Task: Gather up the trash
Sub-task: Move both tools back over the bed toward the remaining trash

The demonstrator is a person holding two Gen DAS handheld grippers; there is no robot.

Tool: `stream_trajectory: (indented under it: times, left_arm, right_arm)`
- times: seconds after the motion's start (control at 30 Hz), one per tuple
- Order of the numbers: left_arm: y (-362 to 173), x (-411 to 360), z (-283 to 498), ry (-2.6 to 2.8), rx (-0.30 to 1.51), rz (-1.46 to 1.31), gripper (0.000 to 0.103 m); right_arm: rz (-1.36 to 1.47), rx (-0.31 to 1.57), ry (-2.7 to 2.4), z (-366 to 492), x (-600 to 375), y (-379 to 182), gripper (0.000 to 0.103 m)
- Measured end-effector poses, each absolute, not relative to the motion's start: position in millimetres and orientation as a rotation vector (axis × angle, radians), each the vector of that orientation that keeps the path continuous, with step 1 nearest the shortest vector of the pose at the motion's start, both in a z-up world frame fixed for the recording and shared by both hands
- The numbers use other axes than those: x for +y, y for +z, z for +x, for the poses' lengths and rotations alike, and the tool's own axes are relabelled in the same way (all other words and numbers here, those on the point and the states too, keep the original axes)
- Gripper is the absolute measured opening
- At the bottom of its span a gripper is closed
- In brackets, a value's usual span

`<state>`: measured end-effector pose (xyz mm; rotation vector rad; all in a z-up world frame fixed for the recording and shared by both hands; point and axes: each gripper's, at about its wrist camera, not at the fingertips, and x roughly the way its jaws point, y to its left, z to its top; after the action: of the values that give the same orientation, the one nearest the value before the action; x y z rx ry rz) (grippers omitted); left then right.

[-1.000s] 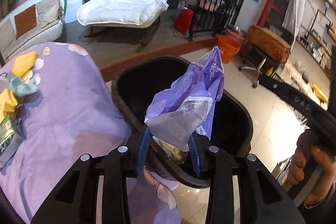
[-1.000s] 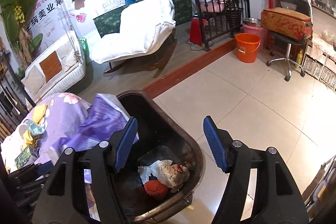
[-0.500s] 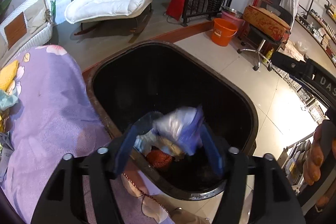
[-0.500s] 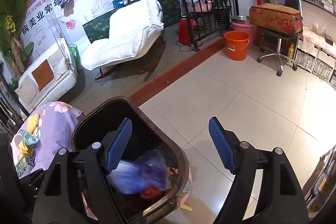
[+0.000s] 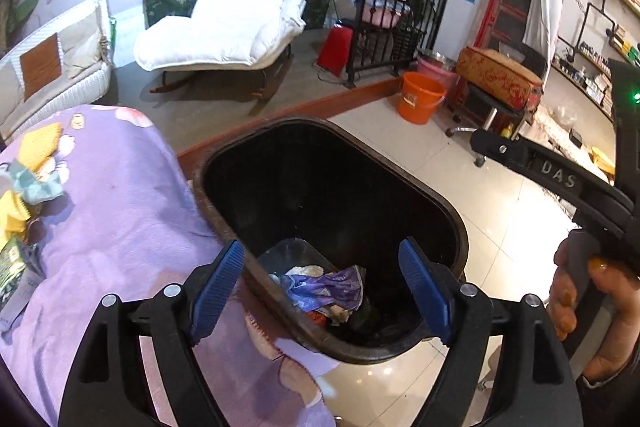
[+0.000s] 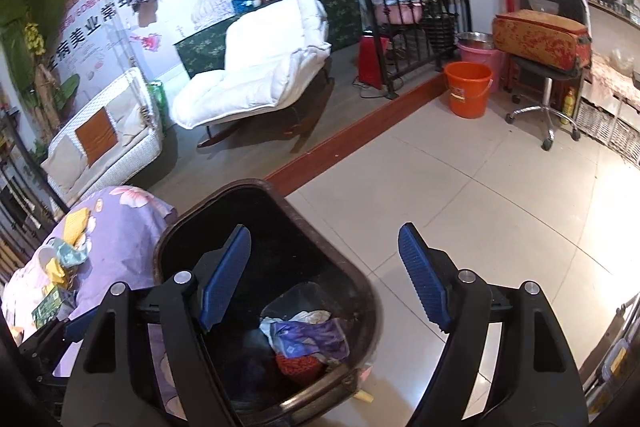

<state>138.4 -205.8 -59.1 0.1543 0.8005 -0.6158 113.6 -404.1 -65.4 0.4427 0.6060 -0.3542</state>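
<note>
A dark brown trash bin (image 5: pixel 452 223) stands on the tiled floor beside a table under a purple floral cloth (image 5: pixel 116 211). A purple plastic wrapper (image 5: pixel 328 289) lies at the bin's bottom on other trash; it also shows in the right wrist view (image 6: pixel 308 339), inside the bin (image 6: pixel 368 307). My left gripper (image 5: pixel 322 281) is open and empty above the bin's near rim. My right gripper (image 6: pixel 324 279) is open and empty above the bin's right side. Yellow, teal and green wrappers (image 5: pixel 24 183) lie on the cloth at the left.
An orange bucket (image 5: pixel 420 103) and a rolling stool (image 5: pixel 492 107) stand on the floor beyond the bin. A white lounge chair (image 5: pixel 224 31) and a wicker seat (image 5: pixel 52 71) are further back. The right gripper's body and the hand holding it (image 5: pixel 580 291) are at the right.
My left gripper opened and let go of the purple wrapper, which fell to the bottom of the bin. The right gripper stayed open beside the bin.
</note>
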Motion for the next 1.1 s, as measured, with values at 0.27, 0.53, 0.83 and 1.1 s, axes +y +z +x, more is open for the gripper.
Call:
stream_trajectory:
  times: [0.27,0.53,0.83,1.1]
  left_arm:
    - [-47.6,-167.9,126.3,-0.541,0.744,0.11,0.082]
    - [-40.3,-120.8,121.4,-0.432,0.701,0.075,0.085]
    - [-44.0,-27.6,116.5,-0.235,0.702,-0.029,0.085]
    - [-46.5,57.8,115.1,-0.036,0.71,-0.121,0.085]
  right_arm:
    - [0.403,0.608,-0.254,121.0,-372.9,-59.6,0.078]
    - [0.363,0.638,-0.128,135.9,-327.5,-58.2,0.078]
    - [0.297,0.685,0.054,158.8,-257.1,-60.8,0.078]
    - [0.2,0.733,0.289,175.4,-181.6,-62.7,0.079]
